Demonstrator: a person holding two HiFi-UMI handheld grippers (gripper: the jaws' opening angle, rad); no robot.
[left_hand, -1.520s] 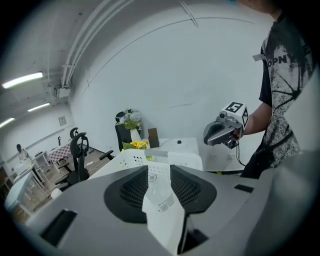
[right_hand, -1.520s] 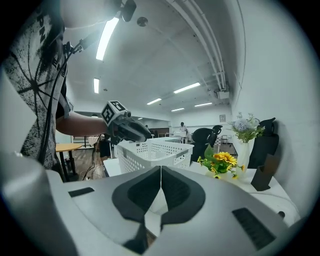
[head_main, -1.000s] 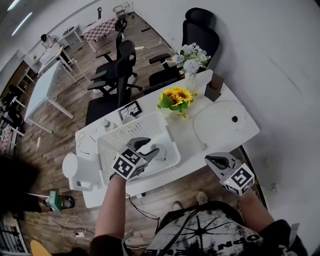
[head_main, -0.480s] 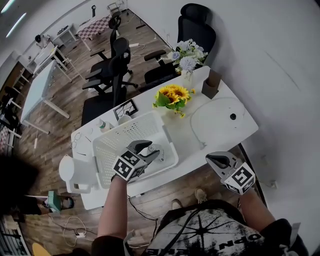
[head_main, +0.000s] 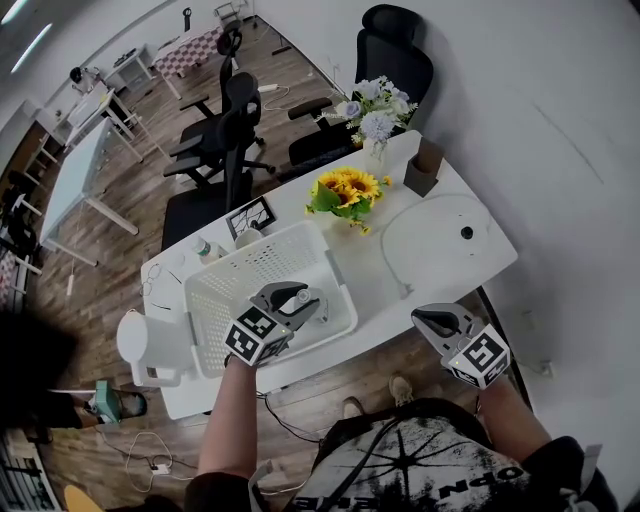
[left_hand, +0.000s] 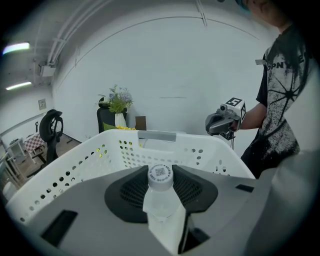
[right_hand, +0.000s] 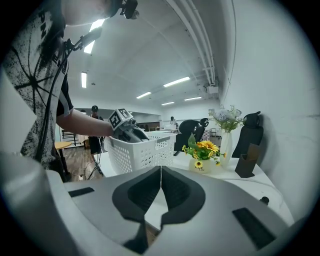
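My left gripper (head_main: 305, 300) is shut on a clear plastic bottle (left_hand: 160, 200) with a white cap (left_hand: 160, 173). It hovers low over the near right part of a white perforated basket (head_main: 230, 290) on the white table (head_main: 380, 280). In the left gripper view the basket's rim (left_hand: 150, 136) stands just beyond the bottle. My right gripper (head_main: 425, 318) hangs off the table's near edge at the right, shut with nothing between its jaws (right_hand: 160, 172). It points toward the basket (right_hand: 142, 150) and the left gripper (right_hand: 131, 131).
A pot of sunflowers (head_main: 345, 190), a white vase of pale flowers (head_main: 375, 125) and a brown holder (head_main: 425, 165) stand at the table's far side. A white jug-like object (head_main: 150, 345) sits left of the basket. Black office chairs (head_main: 225, 140) stand beyond.
My left gripper has come down and toward the basket with the bottle; the basket's rim now fills the left gripper view. The right gripper has barely moved.
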